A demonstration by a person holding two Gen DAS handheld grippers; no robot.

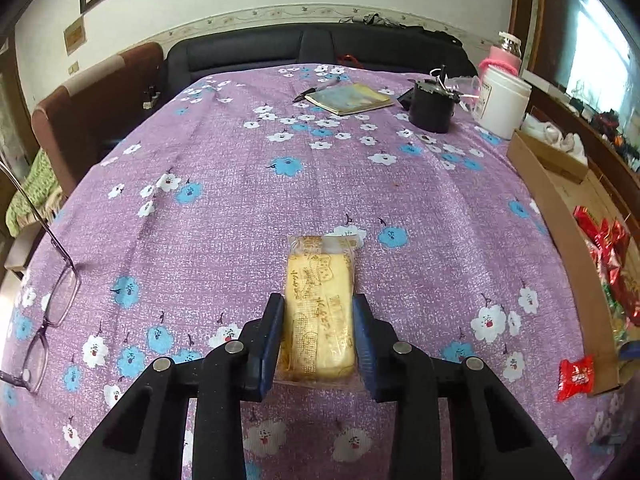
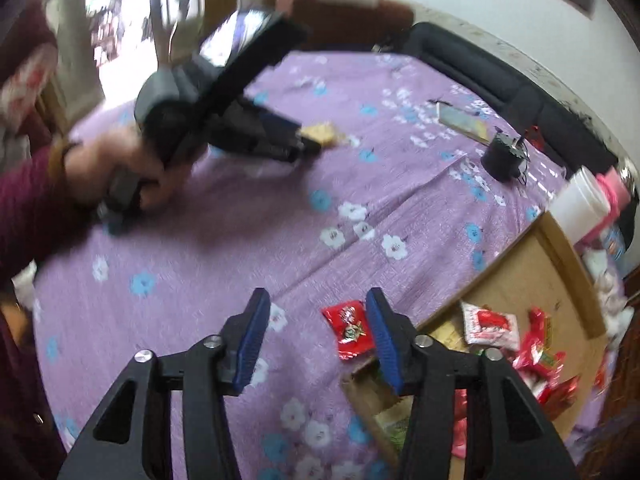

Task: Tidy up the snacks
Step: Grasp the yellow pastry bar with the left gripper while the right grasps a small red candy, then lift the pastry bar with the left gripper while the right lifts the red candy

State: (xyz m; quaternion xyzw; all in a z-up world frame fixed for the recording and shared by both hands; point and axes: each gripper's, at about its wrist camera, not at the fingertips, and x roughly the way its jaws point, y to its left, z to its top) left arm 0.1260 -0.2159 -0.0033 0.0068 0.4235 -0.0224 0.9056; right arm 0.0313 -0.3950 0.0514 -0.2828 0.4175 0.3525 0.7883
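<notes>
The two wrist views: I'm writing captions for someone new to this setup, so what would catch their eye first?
First, the yellow wrapped cake squeezed between the left gripper's blue pads, low in the left wrist view, over the purple flowered tablecloth. Next, the red candy packet lying on the cloth beside the cardboard box of red snacks, with the right gripper open just above it. Eyeglasses lie at the cloth's left edge.

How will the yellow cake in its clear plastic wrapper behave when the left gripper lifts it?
The yellow cake in its clear plastic wrapper looks soft, so it may dent under the left gripper. The glossy film could slip. It is probably light for its size.
</notes>
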